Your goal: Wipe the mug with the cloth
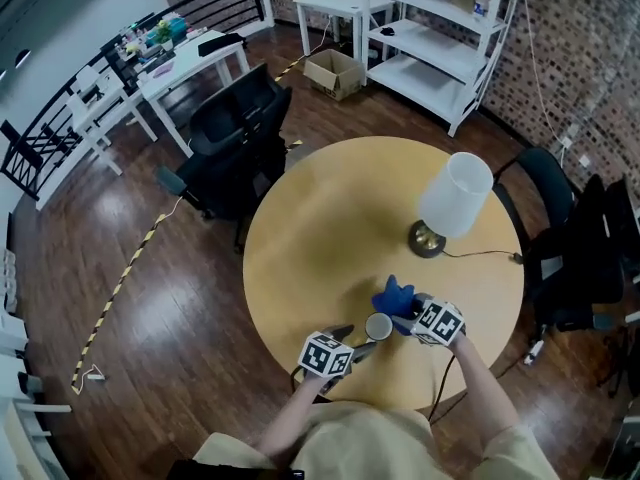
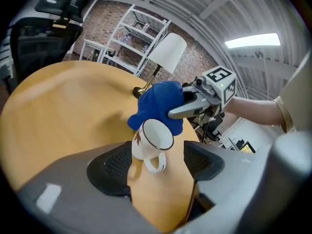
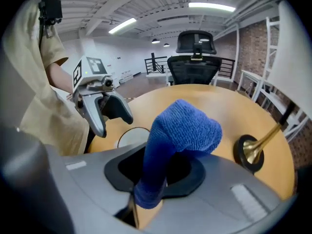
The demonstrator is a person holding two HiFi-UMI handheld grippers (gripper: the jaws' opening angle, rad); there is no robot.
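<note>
A white enamel mug (image 1: 378, 326) with a dark rim stands on the round wooden table (image 1: 320, 228) near its front edge. In the left gripper view the mug (image 2: 151, 141) sits just beyond my left gripper (image 2: 156, 164), handle toward me, and the wide-apart jaws do not touch it. My right gripper (image 3: 156, 177) is shut on a blue cloth (image 3: 183, 128), which bunches up above the jaws. From the head view the cloth (image 1: 393, 295) hangs just behind and to the right of the mug. The mug's rim (image 3: 131, 136) shows beside the cloth.
A table lamp (image 1: 450, 203) with a white shade and brass base (image 3: 248, 152) stands behind the cloth, its cord running to the right. Black office chairs (image 1: 240, 138) stand at the table's far left and right. White shelving (image 1: 440, 38) lines the brick wall.
</note>
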